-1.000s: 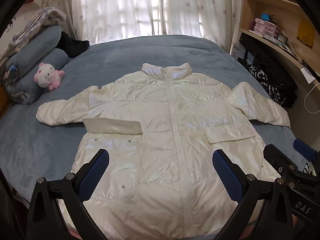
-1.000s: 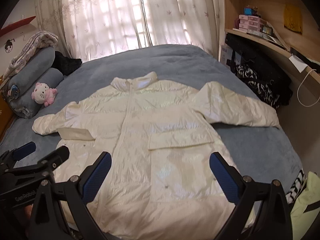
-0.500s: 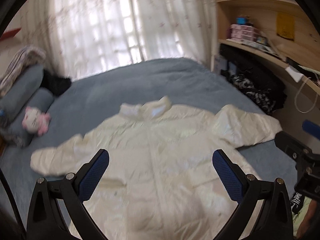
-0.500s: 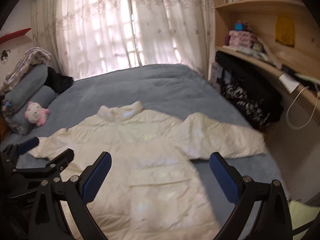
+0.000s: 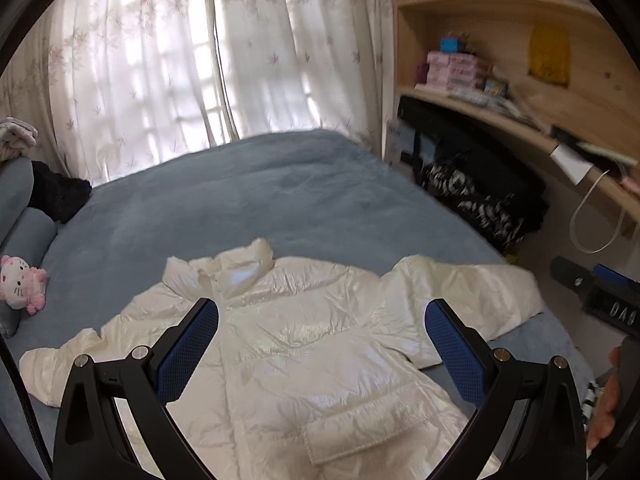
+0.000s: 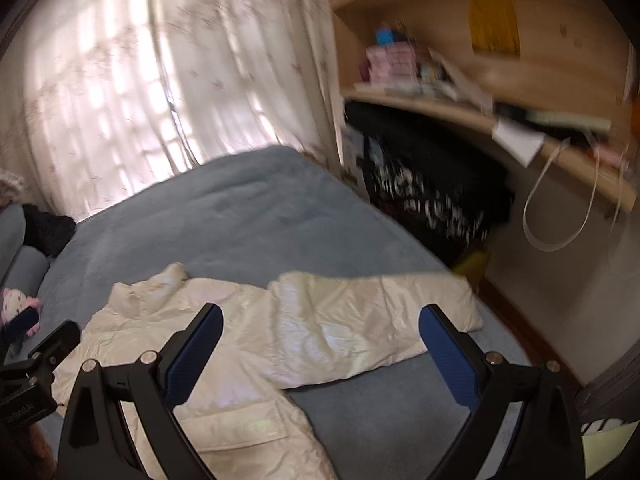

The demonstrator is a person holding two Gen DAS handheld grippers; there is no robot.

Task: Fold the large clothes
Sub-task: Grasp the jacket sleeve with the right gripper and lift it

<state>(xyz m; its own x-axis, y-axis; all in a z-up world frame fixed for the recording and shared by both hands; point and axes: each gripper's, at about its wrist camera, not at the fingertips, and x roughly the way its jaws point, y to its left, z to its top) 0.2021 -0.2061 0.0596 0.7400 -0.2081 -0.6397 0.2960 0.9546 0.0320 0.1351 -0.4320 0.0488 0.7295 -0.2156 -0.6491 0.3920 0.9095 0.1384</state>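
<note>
The blue bedspread (image 5: 280, 192) filled the room between the curtained window (image 5: 180, 60) and the wooden shelves (image 5: 500, 40). On it the white puffer jacket (image 5: 304, 344) lay face up, sleeves spread. I judged it light, puffy and slick, likely to slide under the pads, so the right sleeve (image 6: 372, 312) near its cuff seemed the best hold. My left gripper (image 5: 322, 354) and right gripper (image 6: 320, 350) both hung above it, jaws wide apart and empty.

L gripper (image 5: 322, 344) wide, R gripper (image 6: 320, 348) wide
</note>
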